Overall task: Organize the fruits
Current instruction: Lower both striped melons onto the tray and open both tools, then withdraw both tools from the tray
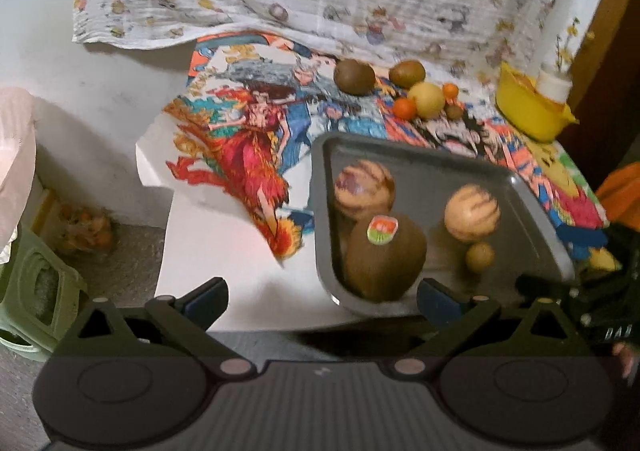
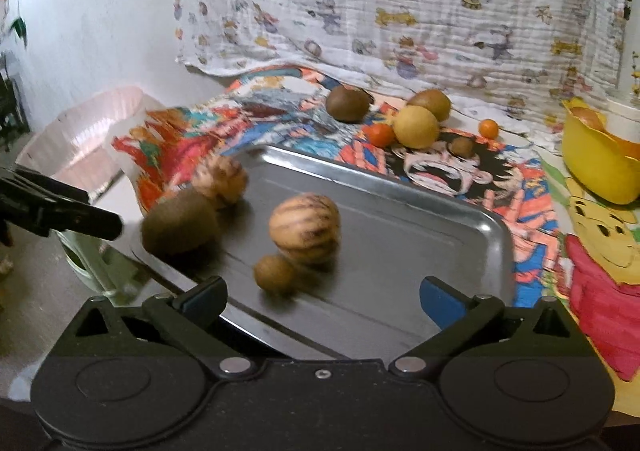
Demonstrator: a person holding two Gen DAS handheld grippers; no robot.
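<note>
A tray (image 2: 400,187) lies on a printed cloth (image 2: 520,187) that covers the tabletop. In the tray, seen from the right wrist, two striped fruits (image 2: 305,227) sit with a kiwi (image 2: 180,225) at the tray's near left corner and a small round fruit (image 2: 275,274) nearest the camera. Behind the tray, on the cloth, lie more fruits (image 2: 416,127). A bowl (image 2: 600,167) stands behind the tray's right side.

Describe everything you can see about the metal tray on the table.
The metal tray is a shallow grey rectangle with rounded corners and a raised, shiny rim. It lies flat on a cartoon-print cloth, its near-left corner overhanging the table edge. Inside are two striped round fruits, a fuzzy brown kiwi with a sticker, and a small brown fruit. No gripper touches it.
</note>
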